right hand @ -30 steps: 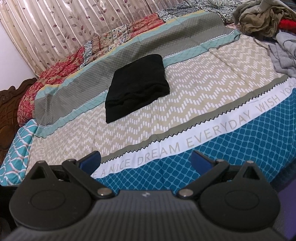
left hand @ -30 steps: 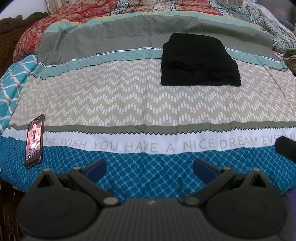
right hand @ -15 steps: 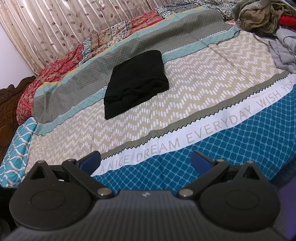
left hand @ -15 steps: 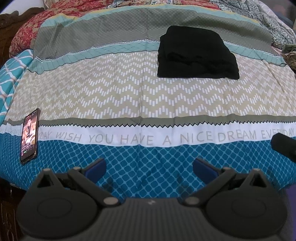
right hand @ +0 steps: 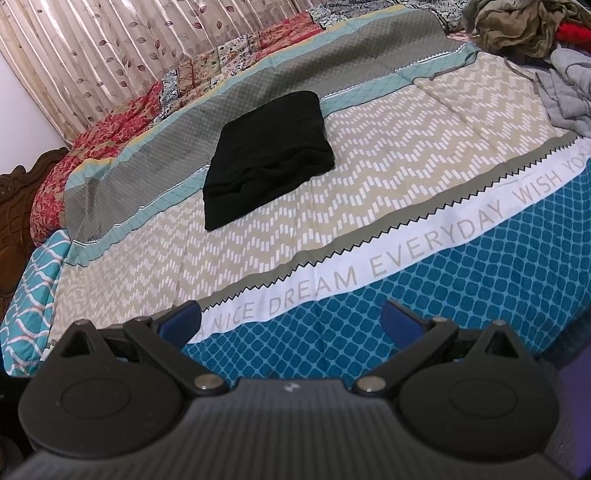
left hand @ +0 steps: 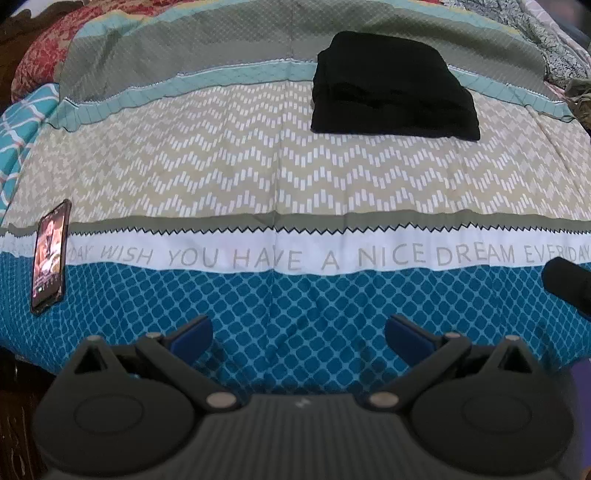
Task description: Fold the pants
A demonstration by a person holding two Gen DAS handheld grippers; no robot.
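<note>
The black pants (left hand: 391, 88) lie folded into a compact rectangle on the far part of the bedspread, also in the right wrist view (right hand: 269, 158). My left gripper (left hand: 299, 330) is open and empty, over the blue band near the bed's front edge, well short of the pants. My right gripper (right hand: 291, 317) is open and empty, also near the front edge, with the pants ahead and slightly left. A dark part of the right gripper (left hand: 569, 284) shows at the right edge of the left wrist view.
A phone (left hand: 50, 254) with a lit screen lies on the bedspread (left hand: 258, 177) at the front left. A pile of loose clothes (right hand: 528, 29) sits at the far right. Curtains (right hand: 110, 48) and a wooden headboard (right hand: 18, 206) stand on the left.
Both grippers have tilted or moved slightly, so the pants sit a little higher in the left view. The pants and phone have not moved. Both grippers stay open.
</note>
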